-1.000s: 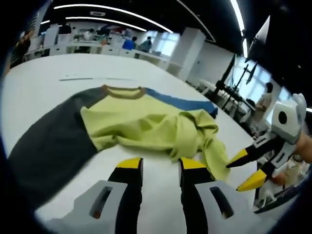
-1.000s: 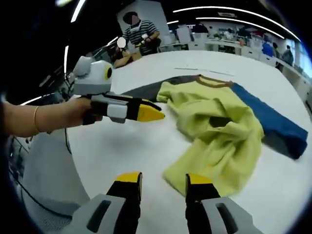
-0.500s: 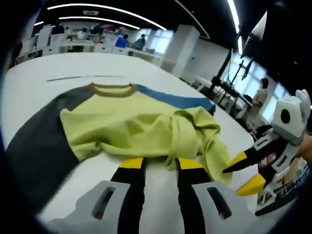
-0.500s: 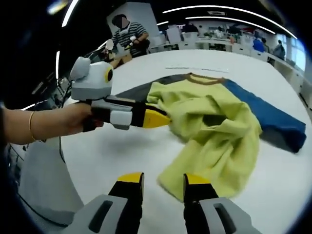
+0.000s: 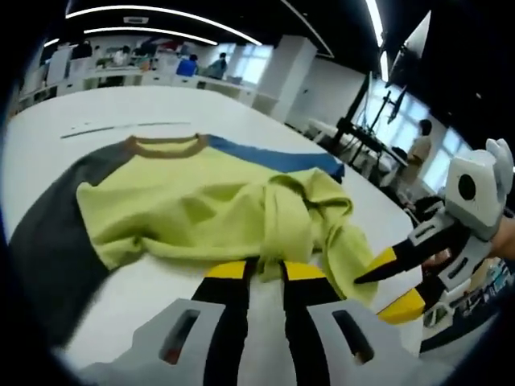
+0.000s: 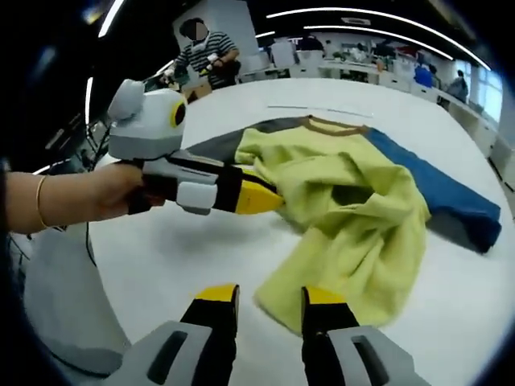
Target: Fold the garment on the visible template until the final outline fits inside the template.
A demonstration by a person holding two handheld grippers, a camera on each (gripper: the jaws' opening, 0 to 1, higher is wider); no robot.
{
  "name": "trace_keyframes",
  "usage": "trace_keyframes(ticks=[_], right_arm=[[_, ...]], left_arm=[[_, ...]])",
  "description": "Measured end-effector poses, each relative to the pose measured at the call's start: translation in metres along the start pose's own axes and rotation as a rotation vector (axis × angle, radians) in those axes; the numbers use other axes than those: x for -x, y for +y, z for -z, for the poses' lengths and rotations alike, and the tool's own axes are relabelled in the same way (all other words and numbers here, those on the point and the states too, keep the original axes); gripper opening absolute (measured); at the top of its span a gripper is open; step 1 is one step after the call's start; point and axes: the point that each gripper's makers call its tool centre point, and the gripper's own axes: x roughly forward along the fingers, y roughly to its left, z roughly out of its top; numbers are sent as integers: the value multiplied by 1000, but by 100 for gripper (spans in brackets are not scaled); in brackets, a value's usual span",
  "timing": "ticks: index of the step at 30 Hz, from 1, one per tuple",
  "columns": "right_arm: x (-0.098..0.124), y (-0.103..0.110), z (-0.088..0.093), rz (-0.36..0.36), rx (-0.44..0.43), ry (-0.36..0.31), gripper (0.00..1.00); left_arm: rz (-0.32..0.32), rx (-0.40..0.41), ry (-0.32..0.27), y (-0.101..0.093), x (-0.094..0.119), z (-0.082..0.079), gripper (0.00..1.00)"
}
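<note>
Left gripper view: a crumpled yellow-green shirt (image 5: 217,217) with one grey sleeve (image 5: 48,233) and one blue sleeve (image 5: 273,159) lies on a white table (image 5: 105,112). The left gripper (image 5: 261,270) has its jaws slightly apart at the shirt's near edge. Right gripper view: the right gripper (image 6: 263,294) is parted, its tips just at the shirt's hem.

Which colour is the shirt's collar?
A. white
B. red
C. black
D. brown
D: the collar at the neck of the shirt is brown in the left gripper view, lying between the grey sleeve and the blue sleeve.
</note>
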Motion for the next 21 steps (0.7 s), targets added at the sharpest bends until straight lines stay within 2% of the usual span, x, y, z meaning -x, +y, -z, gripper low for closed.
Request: trace_keyframes(ticks=[5, 7, 11, 16, 21], right_arm=[[-4, -1, 5, 43, -19, 15, 27], [-4, -3, 10, 69, -18, 29, 24], [-2, -9, 9, 102, -13, 10, 16], [1, -16, 14, 108, -2, 19, 1], [4, -18, 15, 89, -9, 15, 0]], left_arm=[[-4, -4, 1, 0, 0, 0, 4], [-6, -3, 2, 0, 1, 0, 2], [-9, -5, 4, 1, 3, 0, 0], [-8, -6, 2, 0, 5, 0, 0], [-5, 1, 1, -3, 8, 0, 0]])
